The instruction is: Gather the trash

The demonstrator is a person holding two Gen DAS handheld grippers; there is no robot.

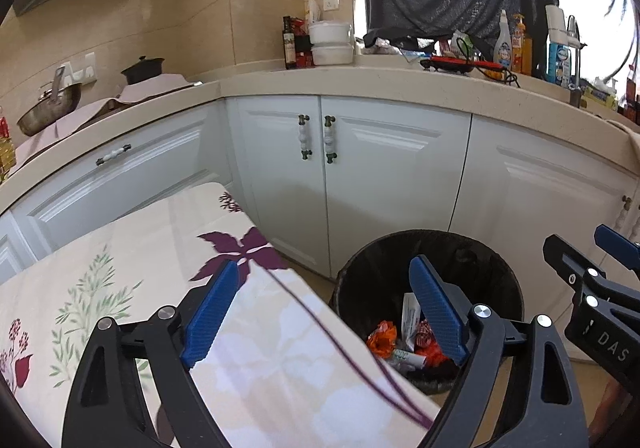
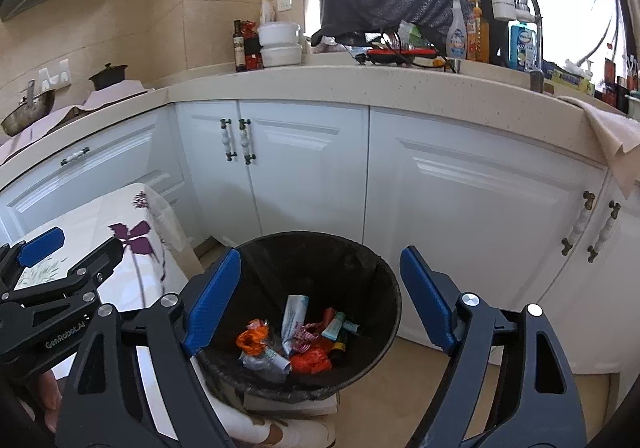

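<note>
In the lower middle of the right wrist view, the round black plastic-lined trash bin (image 2: 316,312) is standing on the beige tiled floor (image 2: 400,400), in front of the white panelled cabinet doors (image 2: 312,168). Crumpled orange wrappers (image 2: 250,340), a pale blue and white packet (image 2: 294,314) and small tubes are lying at the bottom of it. The right gripper (image 2: 320,302) with its blue ribbed pads is hanging over the bin's mouth, jaws standing wide apart with nothing between them.

In the left wrist view the same bin (image 1: 432,260) is sitting in the lower right, just beside the edge of a cream tablecloth printed with purple flowers and green sprigs (image 1: 120,268) that is filling the lower left. The left gripper (image 1: 324,308) is spread wide too, holding nothing, one pad over the cloth and the other over the bin.

Along the top of both frames the speckled beige countertop (image 2: 360,84) is carrying bottles, stacked white lidded containers (image 2: 280,42) and a metal pan (image 1: 48,108) at the far left
</note>
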